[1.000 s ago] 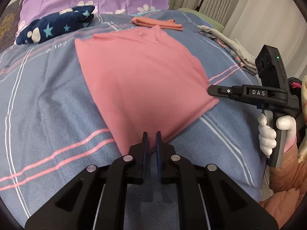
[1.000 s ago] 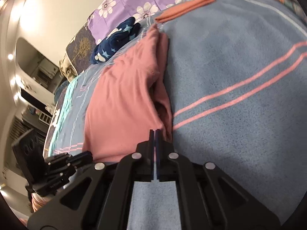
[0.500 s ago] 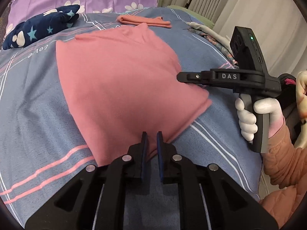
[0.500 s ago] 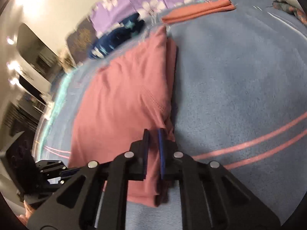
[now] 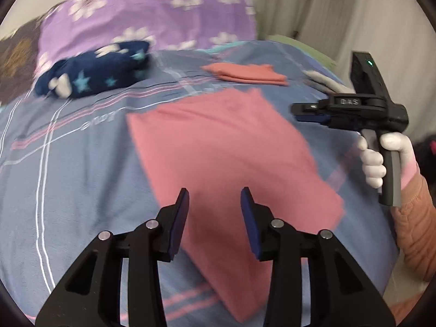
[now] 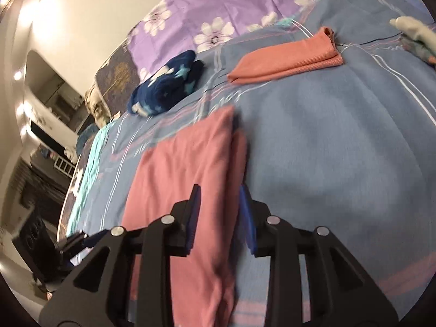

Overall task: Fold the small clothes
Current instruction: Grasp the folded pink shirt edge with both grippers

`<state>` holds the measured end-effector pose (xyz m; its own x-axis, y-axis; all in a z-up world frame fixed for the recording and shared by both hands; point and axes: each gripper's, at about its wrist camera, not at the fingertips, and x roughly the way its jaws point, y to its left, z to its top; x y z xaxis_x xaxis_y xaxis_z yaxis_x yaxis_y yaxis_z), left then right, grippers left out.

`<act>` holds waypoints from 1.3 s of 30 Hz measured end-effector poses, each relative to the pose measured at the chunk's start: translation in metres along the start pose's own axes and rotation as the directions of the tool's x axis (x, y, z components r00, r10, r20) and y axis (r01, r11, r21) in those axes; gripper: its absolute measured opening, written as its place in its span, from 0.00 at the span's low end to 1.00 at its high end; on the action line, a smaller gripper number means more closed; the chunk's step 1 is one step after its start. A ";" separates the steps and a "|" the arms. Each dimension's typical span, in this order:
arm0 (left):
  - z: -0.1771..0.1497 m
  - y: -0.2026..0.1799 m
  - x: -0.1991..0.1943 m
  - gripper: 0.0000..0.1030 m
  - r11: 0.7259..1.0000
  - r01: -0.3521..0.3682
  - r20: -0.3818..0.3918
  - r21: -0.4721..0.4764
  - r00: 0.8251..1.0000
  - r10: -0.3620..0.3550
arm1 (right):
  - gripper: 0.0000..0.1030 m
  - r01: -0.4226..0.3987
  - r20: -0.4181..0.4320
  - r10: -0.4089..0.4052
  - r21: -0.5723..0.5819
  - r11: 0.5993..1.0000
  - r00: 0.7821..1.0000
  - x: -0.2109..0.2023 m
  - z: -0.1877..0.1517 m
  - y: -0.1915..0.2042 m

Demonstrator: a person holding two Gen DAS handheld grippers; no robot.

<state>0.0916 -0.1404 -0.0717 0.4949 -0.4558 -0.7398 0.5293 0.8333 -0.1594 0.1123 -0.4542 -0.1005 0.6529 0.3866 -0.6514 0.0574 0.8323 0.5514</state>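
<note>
A pink garment [image 5: 223,150] lies folded into a narrow slab on the blue striped bedsheet [image 5: 68,163]. My left gripper [image 5: 215,204] hovers over its near end, jaws opening, with nothing pressed between the blue pads [image 5: 181,212]. In the right wrist view the same pink garment [image 6: 190,169] runs under my right gripper [image 6: 219,201]. Its jaws are opening too, astride the garment's right edge without gripping it. The right gripper [image 5: 305,111] also shows from the side, held by a white-gloved hand [image 5: 373,158] above the garment's far right corner.
A navy star-patterned garment [image 5: 92,79] sits rolled at the back left. A folded orange cloth [image 5: 245,73] lies behind the pink one. A purple flowered pillow [image 5: 163,19] closes the back. More loose clothes [image 6: 414,35] lie at the far right edge.
Both grippers went from nearly shut at the garment's near edge to open. Both rose and moved forward over it. The pink garment now lies narrower than before.
</note>
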 end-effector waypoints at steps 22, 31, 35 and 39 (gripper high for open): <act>-0.013 -0.003 0.037 0.43 0.993 -0.102 0.000 0.057 0.995 0.102 | 0.02 0.011 0.084 -0.007 -0.049 0.999 0.996 0.047 0.054 -0.012; -0.013 -0.002 0.037 0.44 0.995 -0.091 -0.003 0.044 0.996 0.091 | 0.00 0.292 0.054 -0.302 -0.465 0.836 0.952 0.097 0.020 0.052; -0.013 0.001 0.037 0.44 0.996 -0.080 -0.004 0.031 0.997 0.080 | 0.00 0.193 0.025 -0.194 -0.304 0.933 0.981 0.087 0.032 0.025; -0.014 -0.001 0.034 0.44 0.995 -0.094 0.000 0.025 0.996 0.094 | 0.03 0.208 0.051 -0.203 -0.309 0.928 0.978 0.074 0.022 0.038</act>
<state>0.0977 -0.1525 -0.1060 0.5427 -0.3755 -0.7513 0.4973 0.8645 -0.0730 0.1796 -0.4021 -0.1163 0.6656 0.1890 -0.7220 -0.0438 0.9756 0.2150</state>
